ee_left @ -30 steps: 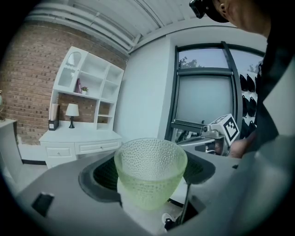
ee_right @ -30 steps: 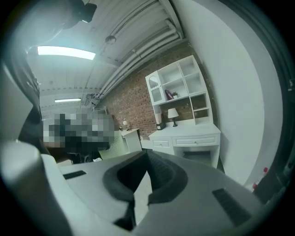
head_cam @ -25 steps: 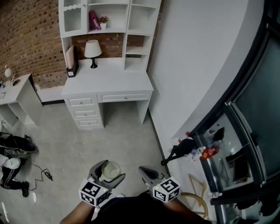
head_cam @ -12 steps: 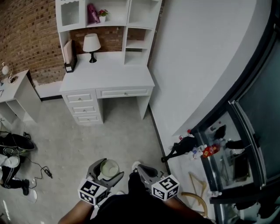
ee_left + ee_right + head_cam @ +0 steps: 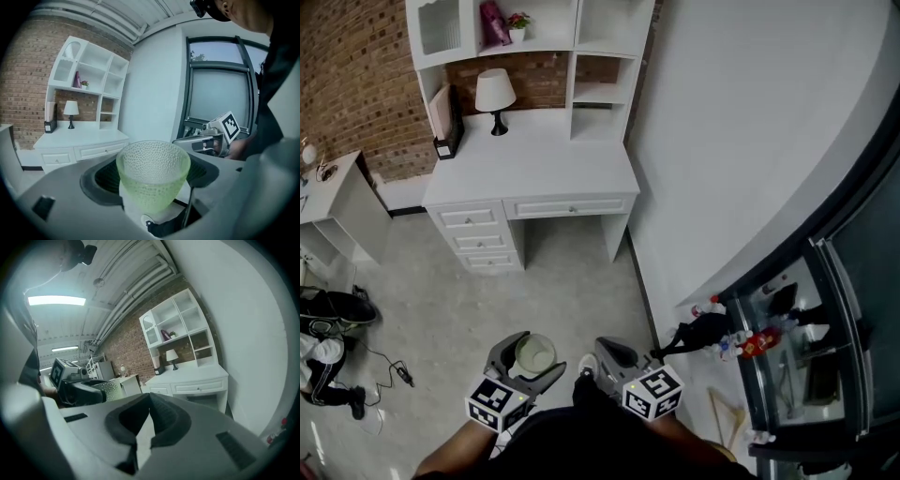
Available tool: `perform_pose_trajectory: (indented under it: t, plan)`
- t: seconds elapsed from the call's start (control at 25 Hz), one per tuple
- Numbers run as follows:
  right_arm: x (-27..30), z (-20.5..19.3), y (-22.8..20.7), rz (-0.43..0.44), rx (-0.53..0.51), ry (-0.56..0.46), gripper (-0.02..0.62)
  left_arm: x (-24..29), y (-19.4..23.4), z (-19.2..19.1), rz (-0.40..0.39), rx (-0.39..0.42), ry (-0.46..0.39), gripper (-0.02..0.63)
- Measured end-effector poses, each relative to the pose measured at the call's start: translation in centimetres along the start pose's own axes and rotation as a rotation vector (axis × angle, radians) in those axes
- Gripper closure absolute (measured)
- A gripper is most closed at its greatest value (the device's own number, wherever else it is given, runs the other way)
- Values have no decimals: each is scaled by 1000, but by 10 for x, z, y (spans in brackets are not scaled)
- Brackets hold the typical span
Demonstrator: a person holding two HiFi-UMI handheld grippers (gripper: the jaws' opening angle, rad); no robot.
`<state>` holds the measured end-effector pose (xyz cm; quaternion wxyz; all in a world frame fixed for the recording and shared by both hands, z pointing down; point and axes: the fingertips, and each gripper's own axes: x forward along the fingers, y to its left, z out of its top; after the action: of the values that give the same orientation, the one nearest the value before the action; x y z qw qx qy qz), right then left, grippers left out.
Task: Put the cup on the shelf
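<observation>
cup (image 5: 153, 171) of green pebbled glass sits upright clamped in left gripper (image 5: 532, 364), right gripper (image 5: 149, 420) pinched together empty; best carry it level toward the desk hutch shelf (image 5: 598, 91), well apart ahead.

Looks along the right gripper (image 5: 150, 395), jaws closed tip to tip with nothing between; takes in, at the left, the left gripper (image 5: 101, 392) with its marker cube (image 5: 58, 372) and a dimpled cup (image 5: 111, 388) at its jaw; finds beyond a white desk (image 5: 192, 380) under a shelf (image 5: 176, 319), against a brick wall (image 5: 129, 350), with a lamp (image 5: 172, 356) on the desktop; meets a plain white wall (image 5: 253, 333) at the right.
</observation>
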<state>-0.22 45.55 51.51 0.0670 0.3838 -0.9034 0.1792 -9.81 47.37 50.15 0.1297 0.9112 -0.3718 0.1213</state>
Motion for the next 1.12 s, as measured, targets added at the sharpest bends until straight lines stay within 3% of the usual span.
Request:
perform_pose_trajectory:
  t: [0.4, 0.92, 1.12]
  plan:
    - [52, 58, -85, 33, -19, -17, 591, 102, 43, 63, -14, 16, -28, 212]
    - [82, 88, -180, 37, 8, -23, 591, 198, 71, 99, -11, 31, -17, 212]
    - [93, 92, -198, 53, 27, -17, 591, 218, 81, 100, -4, 27, 5, 212]
